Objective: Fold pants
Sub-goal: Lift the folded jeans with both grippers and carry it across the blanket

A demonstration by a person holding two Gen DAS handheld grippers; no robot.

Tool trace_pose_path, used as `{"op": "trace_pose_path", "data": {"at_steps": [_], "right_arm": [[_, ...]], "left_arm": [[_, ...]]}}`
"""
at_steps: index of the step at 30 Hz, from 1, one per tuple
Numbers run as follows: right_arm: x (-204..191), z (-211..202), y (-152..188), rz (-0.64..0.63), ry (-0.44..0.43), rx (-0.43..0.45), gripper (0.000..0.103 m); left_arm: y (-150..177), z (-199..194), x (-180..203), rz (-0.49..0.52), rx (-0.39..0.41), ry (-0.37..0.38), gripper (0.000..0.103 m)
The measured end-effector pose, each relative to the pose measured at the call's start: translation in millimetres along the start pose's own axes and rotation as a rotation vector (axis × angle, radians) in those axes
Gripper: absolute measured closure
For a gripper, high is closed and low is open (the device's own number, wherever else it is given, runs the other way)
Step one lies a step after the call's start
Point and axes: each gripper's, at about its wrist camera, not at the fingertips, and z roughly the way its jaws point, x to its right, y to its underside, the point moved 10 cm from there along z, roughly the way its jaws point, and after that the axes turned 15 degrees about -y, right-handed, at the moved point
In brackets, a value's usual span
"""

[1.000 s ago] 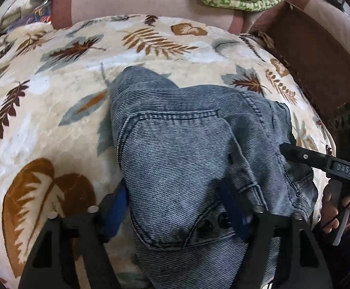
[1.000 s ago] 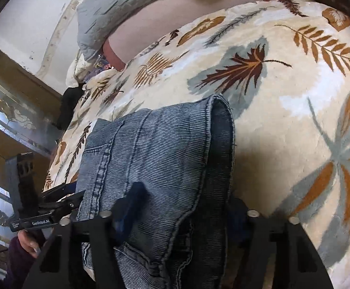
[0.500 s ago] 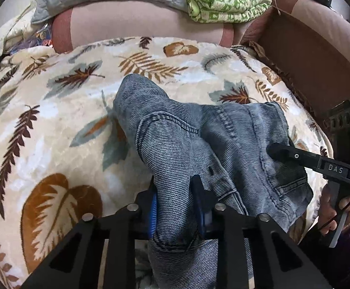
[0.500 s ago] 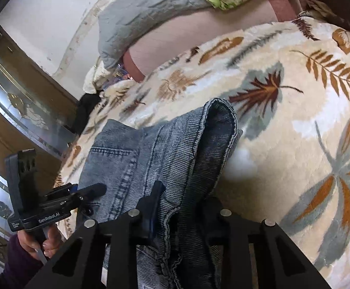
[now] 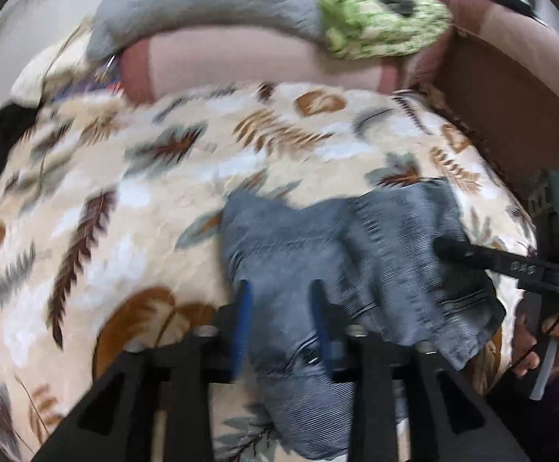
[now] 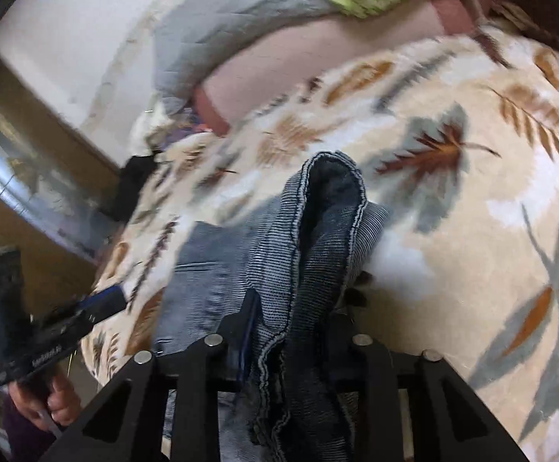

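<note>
Cream blanket (image 5: 133,208) with brown and grey leaf print covers whole surface under me. Far edge: pink cushion (image 5: 241,65) with darker red-brown band at each end. Grey quilted pillow (image 5: 202,4) lies on top of cushion, green-and-cream patterned cloth (image 5: 379,27) beside it on right. Brown padded armrest (image 5: 510,107) rises at right. In my right view: white wall (image 6: 71,19) at far left, wooden frame with glass pane (image 6: 29,177) below it. Soft, even light; both views blurred.
</note>
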Motion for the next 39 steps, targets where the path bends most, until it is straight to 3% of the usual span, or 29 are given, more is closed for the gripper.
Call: {"op": "trace_pose_path", "data": {"at_steps": [1, 4, 6, 8, 12, 18, 19, 20, 21, 23, 27, 39], "right_arm": [[8, -1, 0, 0.017, 0.012, -0.005, 0.058], [26, -4, 2, 0.063, 0.037, -0.016, 0.039], [32, -6, 4, 0.084, 0.020, -0.023, 0.038], [37, -7, 6, 0.102, 0.014, -0.028, 0.033], [38, -2, 10, 0.119, -0.026, -0.041, 0.031], [33, 10, 15, 0.121, -0.067, -0.059, 0.029], [31, 11, 16, 0.120, -0.086, -0.058, 0.029], [27, 13, 18, 0.118, -0.108, -0.069, 0.030], [23, 15, 21, 0.098, -0.111, -0.081, 0.039], [15, 16, 22, 0.008, -0.057, -0.086, 0.051], [3, 8, 19, -0.072, -0.041, -0.058, 0.074], [-46, -20, 0, -0.261, -0.063, 0.090, 0.080]], "left_arm": [[5, 7, -4, -0.017, -0.022, -0.006, 0.044], [20, 22, -10, -0.063, -0.070, 0.010, 0.042], [25, 28, -7, -0.092, -0.084, 0.066, 0.039], [30, 32, 1, -0.120, -0.109, 0.142, 0.028], [37, 41, 16, -0.172, -0.164, 0.245, 0.027], [42, 43, 33, -0.146, -0.176, 0.245, 0.031], [40, 42, 34, -0.152, -0.172, 0.254, 0.040], [40, 40, 33, -0.151, -0.164, 0.253, 0.050], [39, 37, 34, -0.144, -0.152, 0.249, 0.054], [36, 35, 37, -0.128, -0.132, 0.244, 0.065], [32, 29, 41, -0.102, -0.091, 0.220, 0.071], [0, -20, 36, -0.087, 0.037, 0.203, 0.075]]}}
